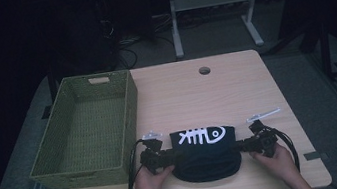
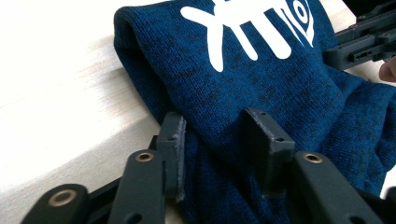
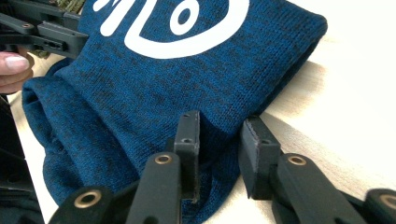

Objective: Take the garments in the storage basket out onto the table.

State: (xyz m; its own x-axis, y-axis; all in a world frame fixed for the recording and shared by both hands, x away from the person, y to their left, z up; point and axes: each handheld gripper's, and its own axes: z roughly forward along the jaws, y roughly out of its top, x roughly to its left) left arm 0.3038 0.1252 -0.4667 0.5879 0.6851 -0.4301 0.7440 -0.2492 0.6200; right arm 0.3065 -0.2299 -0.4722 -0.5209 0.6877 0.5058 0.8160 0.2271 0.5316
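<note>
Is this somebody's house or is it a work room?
Probably a work room or lab, not a home. A plain wooden table with a cable hole stands in a dark room, cables lie on the floor behind it, and another desk's metal legs show at the back. A green basket sits on the table.

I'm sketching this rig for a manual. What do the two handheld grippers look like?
Both the left gripper and right gripper are black linkage frames with brass-coloured pivot rivets and two flat black jaws. Each carries a light grey plate on top and trails black cable toward the person. No sleeves are visible.

Left gripper, right gripper; jaws pinching.
</note>
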